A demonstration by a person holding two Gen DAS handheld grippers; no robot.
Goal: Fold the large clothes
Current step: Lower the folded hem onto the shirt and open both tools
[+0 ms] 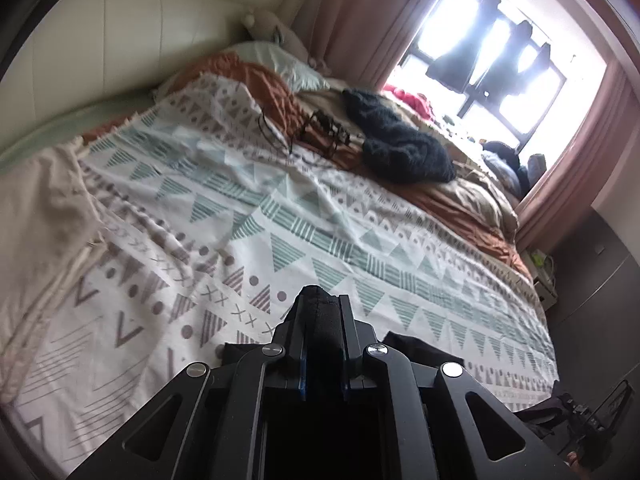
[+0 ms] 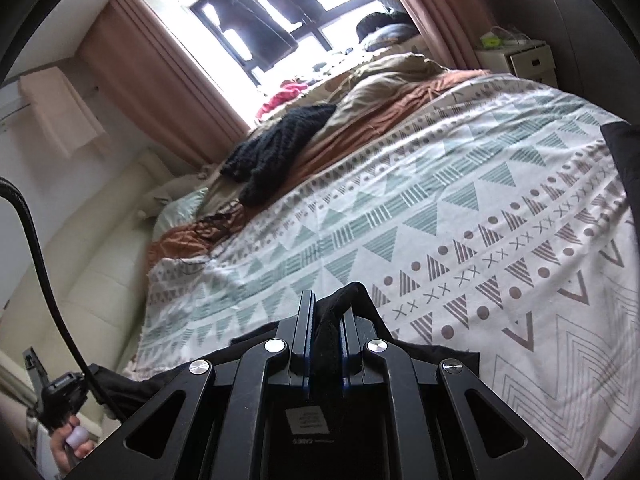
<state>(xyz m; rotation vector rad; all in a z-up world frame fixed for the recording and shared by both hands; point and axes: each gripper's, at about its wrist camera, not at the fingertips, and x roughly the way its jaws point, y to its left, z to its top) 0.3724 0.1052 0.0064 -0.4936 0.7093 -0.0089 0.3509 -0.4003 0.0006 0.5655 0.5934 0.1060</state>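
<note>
A black garment (image 1: 424,350) hangs at the near edge of the bed, pinched in both grippers. My left gripper (image 1: 322,304) is shut on a fold of the black fabric, held above the patterned bedspread (image 1: 248,208). My right gripper (image 2: 328,308) is shut on another bunch of the same black garment (image 2: 444,354), above the bedspread (image 2: 440,216) near its edge. Most of the garment is hidden below the grippers.
A dark knitted garment (image 1: 396,140) lies on rumpled orange and beige bedding (image 1: 472,200) at the far side, also in the right wrist view (image 2: 280,144). Pillows (image 1: 288,64) and a padded headboard (image 1: 132,40) stand at the bed's head. Curtained window (image 2: 256,20) beyond; a white nightstand (image 2: 524,60).
</note>
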